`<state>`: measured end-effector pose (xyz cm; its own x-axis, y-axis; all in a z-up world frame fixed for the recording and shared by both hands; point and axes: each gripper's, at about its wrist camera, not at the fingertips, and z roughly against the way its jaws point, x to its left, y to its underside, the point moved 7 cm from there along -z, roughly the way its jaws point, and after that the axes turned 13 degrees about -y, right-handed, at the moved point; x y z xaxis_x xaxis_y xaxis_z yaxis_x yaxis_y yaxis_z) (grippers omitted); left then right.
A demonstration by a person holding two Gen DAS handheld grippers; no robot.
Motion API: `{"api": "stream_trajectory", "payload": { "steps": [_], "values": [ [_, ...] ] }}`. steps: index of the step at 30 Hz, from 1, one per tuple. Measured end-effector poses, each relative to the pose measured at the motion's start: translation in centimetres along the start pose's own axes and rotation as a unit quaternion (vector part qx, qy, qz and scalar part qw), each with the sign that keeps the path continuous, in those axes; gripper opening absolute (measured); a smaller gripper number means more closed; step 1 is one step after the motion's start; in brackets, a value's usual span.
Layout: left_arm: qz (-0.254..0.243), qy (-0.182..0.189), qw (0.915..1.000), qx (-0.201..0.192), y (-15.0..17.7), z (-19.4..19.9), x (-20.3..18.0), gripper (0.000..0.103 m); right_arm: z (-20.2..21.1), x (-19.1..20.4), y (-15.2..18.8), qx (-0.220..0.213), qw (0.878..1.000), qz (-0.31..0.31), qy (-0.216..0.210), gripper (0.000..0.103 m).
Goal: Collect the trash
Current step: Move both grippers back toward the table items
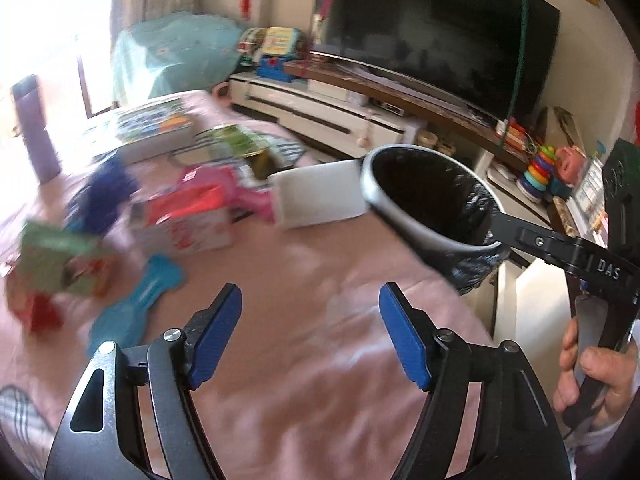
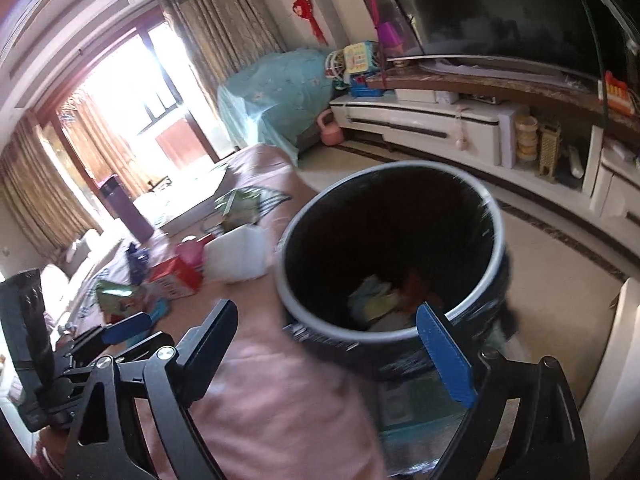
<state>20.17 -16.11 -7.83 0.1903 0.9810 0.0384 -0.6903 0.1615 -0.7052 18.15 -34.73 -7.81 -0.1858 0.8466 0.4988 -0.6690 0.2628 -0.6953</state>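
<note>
Holding the bin (image 2: pixel 394 256) by its rim in your right gripper (image 1: pixel 496 236) at the pink table's (image 1: pixel 300 340) right edge, you reach your left gripper (image 1: pixel 310 320), jaws wide and empty, toward the wrappers (image 1: pixel 56 264) at its left edge.

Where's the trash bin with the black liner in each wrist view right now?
Left wrist: trash bin at right of centre, its rim gripped by the right gripper.
Right wrist: bin fills the centre, right gripper at its near rim.
Shared landmark: white box just left of the bin.
</note>
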Motion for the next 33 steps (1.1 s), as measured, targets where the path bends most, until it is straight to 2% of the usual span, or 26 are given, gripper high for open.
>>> {"api": "stream_trajectory", "payload": {
  "steps": [9,17,27,29,33],
  "values": [
    [0.058,-0.029,0.9979,0.011,3.6,1.6,6.4,0.075,-2.4,5.8,2.9,0.025,0.999,0.033,-0.029,0.093],
    [0.098,-0.052,0.9937,0.019,5.4,2.0,11.0,0.075,-5.0,8.1,4.0,0.05,0.996,0.059,-0.04,0.093],
    [0.121,-0.065,0.9903,0.019,5.3,1.9,13.3,0.076,-6.9,8.9,3.6,0.05,0.995,0.072,-0.037,0.093],
    [0.121,-0.066,0.9903,0.015,5.0,1.8,13.6,0.081,-7.1,8.8,3.3,0.049,0.995,0.075,-0.036,0.093],
    [0.123,-0.081,0.989,0.006,3.9,1.5,14.7,0.083,-7.8,8.9,2.4,0.044,0.995,0.085,-0.029,0.093]
  ]
}}
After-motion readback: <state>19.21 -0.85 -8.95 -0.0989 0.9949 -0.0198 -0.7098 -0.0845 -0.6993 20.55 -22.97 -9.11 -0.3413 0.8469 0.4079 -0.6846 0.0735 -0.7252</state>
